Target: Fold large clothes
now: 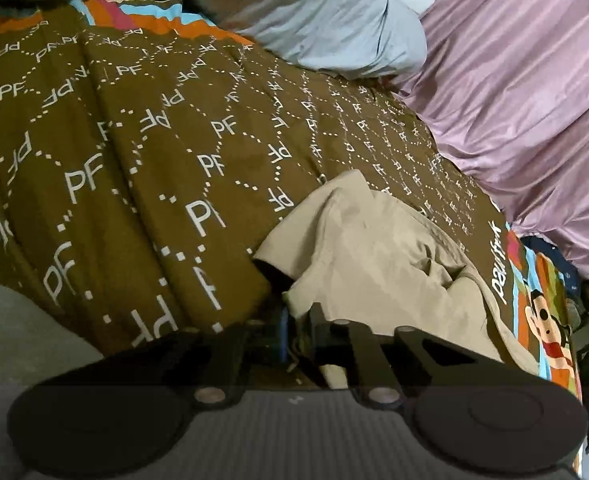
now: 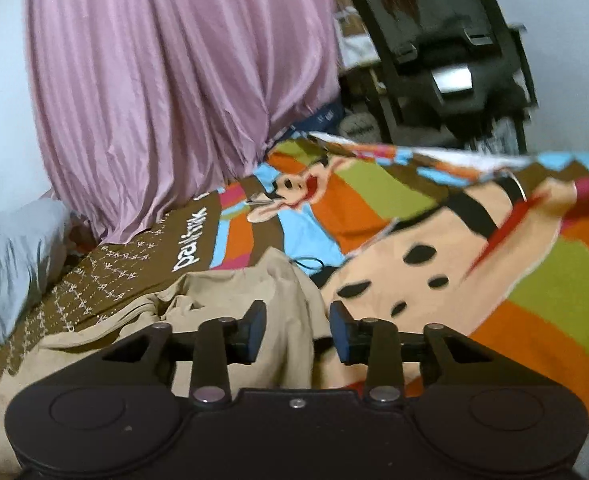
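A beige garment point(image 1: 374, 248) lies crumpled on a brown bedspread point(image 1: 134, 140) printed with "PF" letters. My left gripper point(image 1: 300, 322) is shut on the garment's near edge, the cloth pinched between the jaws. The same garment shows in the right wrist view point(image 2: 234, 304). My right gripper point(image 2: 296, 332) is open, its blue-padded fingers point(image 2: 340, 332) either side of a fold of the beige cloth, just above the bed.
A pink curtain point(image 1: 534, 120) hangs along the bed's far side. A grey pillow point(image 1: 314, 12) lies at the head. The bedspread's colourful cartoon border point(image 2: 474, 240) spreads to the right. A dark chair point(image 2: 446, 52) stands beyond the bed.
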`<state>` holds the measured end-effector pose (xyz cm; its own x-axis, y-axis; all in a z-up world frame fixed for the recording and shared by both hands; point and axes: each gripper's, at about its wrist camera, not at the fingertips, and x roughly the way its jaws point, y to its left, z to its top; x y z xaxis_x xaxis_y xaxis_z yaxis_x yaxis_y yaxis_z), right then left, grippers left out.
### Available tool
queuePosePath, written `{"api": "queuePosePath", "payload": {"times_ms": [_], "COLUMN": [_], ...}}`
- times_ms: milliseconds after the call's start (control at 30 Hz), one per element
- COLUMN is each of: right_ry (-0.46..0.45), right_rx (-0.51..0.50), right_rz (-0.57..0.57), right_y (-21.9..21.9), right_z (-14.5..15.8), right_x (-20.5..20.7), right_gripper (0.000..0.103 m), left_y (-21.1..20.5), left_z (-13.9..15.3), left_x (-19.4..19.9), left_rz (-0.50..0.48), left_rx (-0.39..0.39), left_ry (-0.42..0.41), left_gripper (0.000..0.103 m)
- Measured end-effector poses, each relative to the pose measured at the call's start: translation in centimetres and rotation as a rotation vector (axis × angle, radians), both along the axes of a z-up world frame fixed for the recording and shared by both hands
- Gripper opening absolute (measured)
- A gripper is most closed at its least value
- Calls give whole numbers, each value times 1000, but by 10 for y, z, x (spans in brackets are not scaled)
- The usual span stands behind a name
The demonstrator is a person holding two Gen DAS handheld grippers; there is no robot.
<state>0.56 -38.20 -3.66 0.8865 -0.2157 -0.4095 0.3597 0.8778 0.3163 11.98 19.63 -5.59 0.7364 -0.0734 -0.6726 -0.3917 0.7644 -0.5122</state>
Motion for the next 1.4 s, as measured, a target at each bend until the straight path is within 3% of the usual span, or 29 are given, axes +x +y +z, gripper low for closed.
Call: {"api": "queuePosePath", "payload": {"times_ms": [100,167,233,367,400,433,500,600,733,800,867,1000,1067,1167,1233,1300,1400], "right_ry": [17,34,64,82,80,76,59,28,-10,-14,-9,43,74,109,124,141,157], "right_rx": [-31,-21,-11,59,48,31,-21,-147,-340,-391,-422,-461,-480,-539,-582,-583,-523], "right_rz": [23,23,6,-14,-15,-14,-6,41,179,263,354,483,522,566,572,582,593], "right_y": [7,7,4,-6,-5,-3,5,24,62,81,103,147,166,192,201,202,195], "right_z": [-1,-4,-8,-15,-14,-13,-10,-4,0,0,2,1,-4,-19,-30,-37,-43], "right_x": [5,7,10,9,9,8,7,6,9,14,24,57,74,89,90,90,95], "right_gripper": [40,40,40,40,40,40,44,64,77,77,80,84,84,82,82,81,81], "left_y": [-3,-7,2,22,22,20,13,0,-16,-25,-33,-38,-34,-31,-32,-31,-34], "left_z": [4,-2,-10,-9,-7,-4,4,12,0,-11,-18,-17,-18,-18,-18,-14,0], "left_x": [0,5,5,-11,-15,-19,-27,-28,-9,5,16,22,23,23,25,27,30], "left_rz": [-3,-16,-6,9,13,17,16,-56,-200,-239,-238,-214,-188,-143,-124,-111,-115], "left_rx": [51,93,29,-127,-127,-112,-66,-31,-129,-163,-142,-65,-58,-54,-51,-31,-8], "left_ry": [-24,22,47,-40,-51,-64,-95,-128,-65,6,48,26,16,2,-7,-13,-47], "left_gripper": [5,5,7,12,23,47,69,70,80,81,82,84,84,68,37,17,7]}}
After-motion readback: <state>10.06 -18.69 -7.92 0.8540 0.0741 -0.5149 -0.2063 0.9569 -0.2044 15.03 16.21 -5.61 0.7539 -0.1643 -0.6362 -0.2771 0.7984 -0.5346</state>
